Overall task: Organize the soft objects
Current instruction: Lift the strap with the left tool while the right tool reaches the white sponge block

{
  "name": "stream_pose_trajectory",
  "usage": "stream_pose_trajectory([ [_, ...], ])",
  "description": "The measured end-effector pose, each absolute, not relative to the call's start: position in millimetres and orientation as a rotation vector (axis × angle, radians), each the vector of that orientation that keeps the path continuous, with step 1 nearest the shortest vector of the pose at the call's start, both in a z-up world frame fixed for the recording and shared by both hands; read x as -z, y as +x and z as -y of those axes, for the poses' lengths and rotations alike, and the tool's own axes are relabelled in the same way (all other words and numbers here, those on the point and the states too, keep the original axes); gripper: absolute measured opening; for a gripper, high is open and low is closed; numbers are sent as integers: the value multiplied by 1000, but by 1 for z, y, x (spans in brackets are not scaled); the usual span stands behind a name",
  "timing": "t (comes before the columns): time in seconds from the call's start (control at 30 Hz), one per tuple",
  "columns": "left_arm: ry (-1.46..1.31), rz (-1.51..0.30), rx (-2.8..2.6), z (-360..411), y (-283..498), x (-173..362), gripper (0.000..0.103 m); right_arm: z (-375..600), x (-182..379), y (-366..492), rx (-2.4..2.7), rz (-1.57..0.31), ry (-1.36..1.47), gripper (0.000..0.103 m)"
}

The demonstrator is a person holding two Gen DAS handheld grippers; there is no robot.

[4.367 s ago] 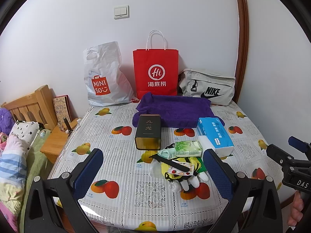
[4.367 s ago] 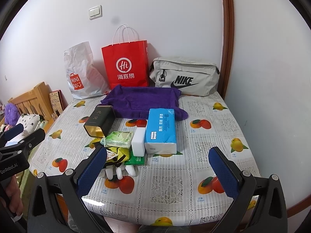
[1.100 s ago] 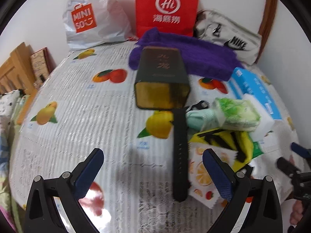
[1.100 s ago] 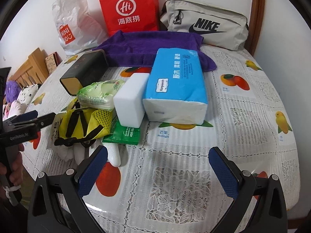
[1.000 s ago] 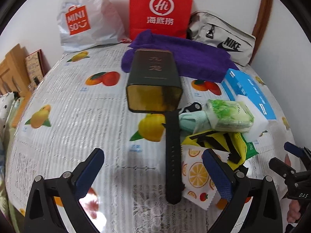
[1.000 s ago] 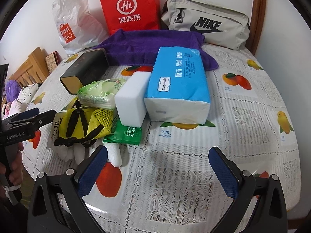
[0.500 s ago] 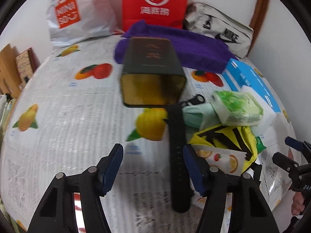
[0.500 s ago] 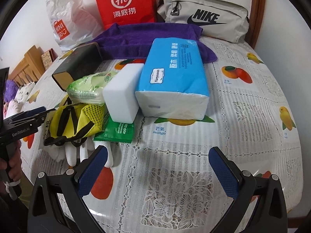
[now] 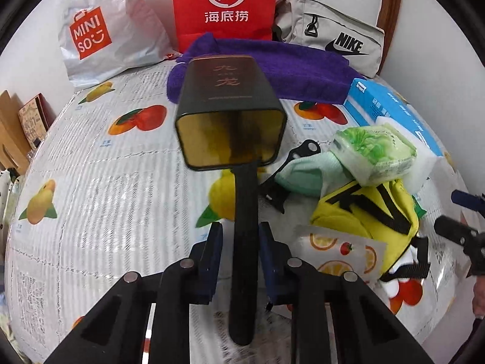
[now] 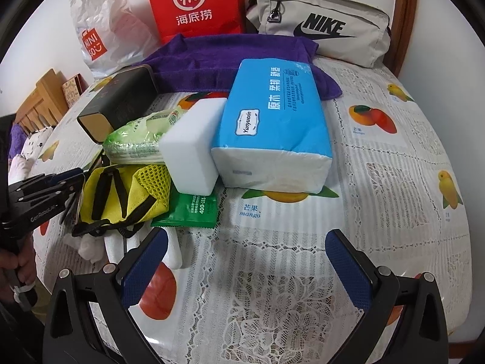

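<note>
My left gripper [image 9: 241,242] is shut on a long black strap [image 9: 246,212] that runs from between its pads toward the dark tin box [image 9: 229,112]. To its right lie a green tissue pack [image 9: 374,154], a yellow mesh pouch [image 9: 363,215] and a fruit-print sachet [image 9: 339,251]. My right gripper [image 10: 245,261] is open and empty above the tablecloth, in front of the blue tissue pack [image 10: 272,121], the white sponge block [image 10: 194,148] and the green packet [image 10: 189,209]. The left gripper also shows in the right wrist view [image 10: 65,183].
A purple towel [image 9: 272,63] lies at the back of the table. Behind it stand a red paper bag [image 9: 224,3], a white Miniso bag [image 9: 100,30] and a grey Nike bag [image 10: 321,21]. White gloves [image 10: 100,245] lie under the pouch. A wooden bed frame [image 10: 39,97] is left.
My left gripper has moved in over the black strap and closed from wide open onto it. My right gripper has moved closer to the blue tissue pack and stayed open.
</note>
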State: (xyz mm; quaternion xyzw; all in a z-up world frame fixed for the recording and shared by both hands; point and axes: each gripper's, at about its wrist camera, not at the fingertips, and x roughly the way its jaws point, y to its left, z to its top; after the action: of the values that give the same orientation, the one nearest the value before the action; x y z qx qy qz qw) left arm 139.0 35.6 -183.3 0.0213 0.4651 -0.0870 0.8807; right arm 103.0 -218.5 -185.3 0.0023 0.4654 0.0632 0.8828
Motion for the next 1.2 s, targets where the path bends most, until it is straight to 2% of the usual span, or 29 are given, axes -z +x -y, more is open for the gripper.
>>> stream_pose_trajectory([
  [0.07, 41, -972, 178, -38, 138, 184, 24, 218, 185, 104, -132, -969, -2, 103],
  [0.13, 66, -974, 164, -34, 139, 185, 30, 216, 186, 105, -131, -971, -9, 103],
  [0.2, 93, -961, 157, -28, 139, 188, 44, 216, 186, 106, -133, -972, -9, 103],
  [0.3, 79, -943, 166, -28, 143, 190, 46, 217, 188, 108, -134, -976, -11, 103],
  [0.33, 65, -939, 172, -30, 144, 190, 46, 218, 188, 108, -132, -976, -11, 103],
  [0.37, 48, -934, 175, -35, 146, 190, 38, 219, 188, 109, -130, -977, -9, 103],
  [0.4, 49, -932, 170, -37, 147, 189, 22, 220, 188, 110, -129, -978, -4, 103],
  [0.43, 34, -937, 189, -40, 147, 187, 15, 220, 189, 110, -128, -979, -1, 103],
  [0.5, 4, -944, 209, -47, 145, 182, 8, 221, 189, 111, -125, -980, 0, 103],
  [0.77, 11, -949, 160, -64, 141, 183, 8, 218, 189, 111, -137, -979, -10, 103],
  [0.9, 12, -945, 159, -58, 141, 188, 21, 214, 188, 111, -140, -978, -12, 103],
  [1.2, 32, -920, 169, -54, 142, 190, 17, 212, 183, 112, -155, -968, 4, 103],
])
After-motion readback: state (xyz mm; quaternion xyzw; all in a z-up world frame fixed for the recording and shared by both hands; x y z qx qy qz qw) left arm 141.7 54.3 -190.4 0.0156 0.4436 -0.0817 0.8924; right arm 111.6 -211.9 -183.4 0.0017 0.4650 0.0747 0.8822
